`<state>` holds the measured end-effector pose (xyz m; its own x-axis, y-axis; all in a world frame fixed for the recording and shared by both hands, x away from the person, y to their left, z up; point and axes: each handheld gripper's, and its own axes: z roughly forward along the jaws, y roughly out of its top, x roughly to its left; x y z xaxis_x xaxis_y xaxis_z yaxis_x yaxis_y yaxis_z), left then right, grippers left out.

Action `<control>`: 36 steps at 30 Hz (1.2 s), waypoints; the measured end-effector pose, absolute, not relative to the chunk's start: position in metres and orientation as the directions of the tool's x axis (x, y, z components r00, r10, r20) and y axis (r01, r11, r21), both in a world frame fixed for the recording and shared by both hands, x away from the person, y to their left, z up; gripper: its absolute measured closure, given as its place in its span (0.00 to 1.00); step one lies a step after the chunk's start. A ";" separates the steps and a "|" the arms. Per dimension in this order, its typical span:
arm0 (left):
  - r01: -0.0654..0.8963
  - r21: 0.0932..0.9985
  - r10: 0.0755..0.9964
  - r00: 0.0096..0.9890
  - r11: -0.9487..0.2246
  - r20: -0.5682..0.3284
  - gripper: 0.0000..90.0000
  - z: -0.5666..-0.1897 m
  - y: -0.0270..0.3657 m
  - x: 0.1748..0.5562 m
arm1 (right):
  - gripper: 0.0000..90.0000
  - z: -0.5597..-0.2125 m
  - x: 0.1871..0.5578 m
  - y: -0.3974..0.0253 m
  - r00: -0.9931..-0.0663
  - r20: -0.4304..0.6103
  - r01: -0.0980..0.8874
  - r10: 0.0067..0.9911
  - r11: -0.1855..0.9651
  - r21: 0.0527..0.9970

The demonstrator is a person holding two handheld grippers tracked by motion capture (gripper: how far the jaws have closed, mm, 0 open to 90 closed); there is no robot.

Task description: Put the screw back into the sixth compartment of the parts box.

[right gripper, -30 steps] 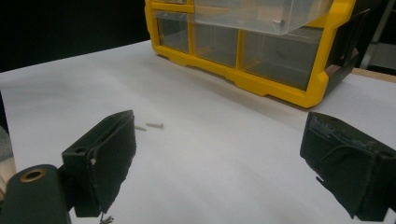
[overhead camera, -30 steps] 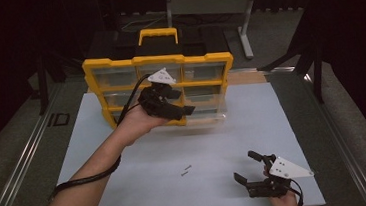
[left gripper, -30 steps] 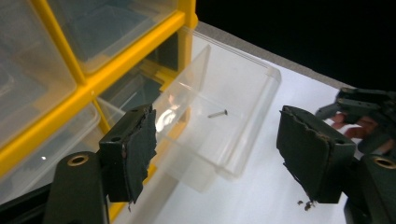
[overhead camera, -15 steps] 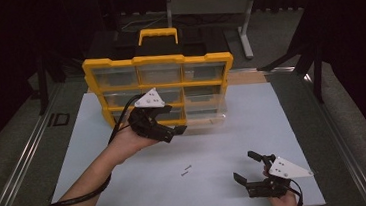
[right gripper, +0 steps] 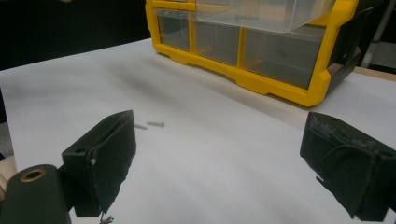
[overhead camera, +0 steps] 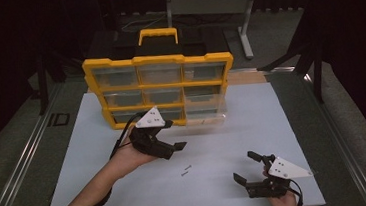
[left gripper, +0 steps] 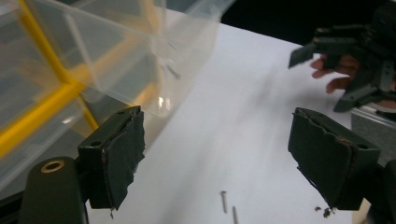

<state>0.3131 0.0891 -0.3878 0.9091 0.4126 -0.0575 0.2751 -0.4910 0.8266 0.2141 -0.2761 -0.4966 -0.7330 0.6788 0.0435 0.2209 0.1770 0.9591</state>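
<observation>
Left gripper (overhead camera: 173,143) hangs over the white table (overhead camera: 283,124), just in front of the yellow organizer (overhead camera: 157,62), and its jaws stand wide apart with nothing between them. From its own camera, the left gripper (left gripper: 217,158) shows both black pads spread to the edges of the view, bare white surface in the gap. Two small screws (left gripper: 228,207) lie on the table just below and between those pads, untouched. From above, the screws (overhead camera: 186,170) sit a little in front of the left gripper, between the two hands.

Up beside the left jaw, a clear drawer (left gripper: 154,60) is pulled out of the organizer, and a small screw (left gripper: 172,71) is visible through its clear wall. In the high view the clear drawer (overhead camera: 205,116) juts out from the bottom row on the right side.

Over on the near right corner, the right gripper (overhead camera: 249,166) rests low on the table, jaws wide and holding nothing. Its own camera confirms it: the right gripper (right gripper: 217,163) is spread open over bare white table, the screws (right gripper: 150,125) lying just beyond its left pad and the organizer (right gripper: 261,81) farther back.
</observation>
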 end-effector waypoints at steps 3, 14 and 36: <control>0.277 0.825 0.403 0.913 -0.492 -0.067 0.23 -0.396 0.087 0.310 | 0.12 -0.497 0.214 -0.276 -0.733 0.042 0.221 0.679 0.178 0.959; 0.292 0.796 0.385 0.920 -0.531 -0.081 0.32 -0.426 0.081 0.307 | 0.12 -0.496 0.214 -0.276 -0.732 0.042 0.220 0.680 0.178 0.959; 0.346 0.703 0.364 0.922 -0.621 -0.132 0.61 -0.483 0.063 0.312 | 0.12 -0.496 0.214 -0.276 -0.734 0.045 0.222 0.677 0.178 0.959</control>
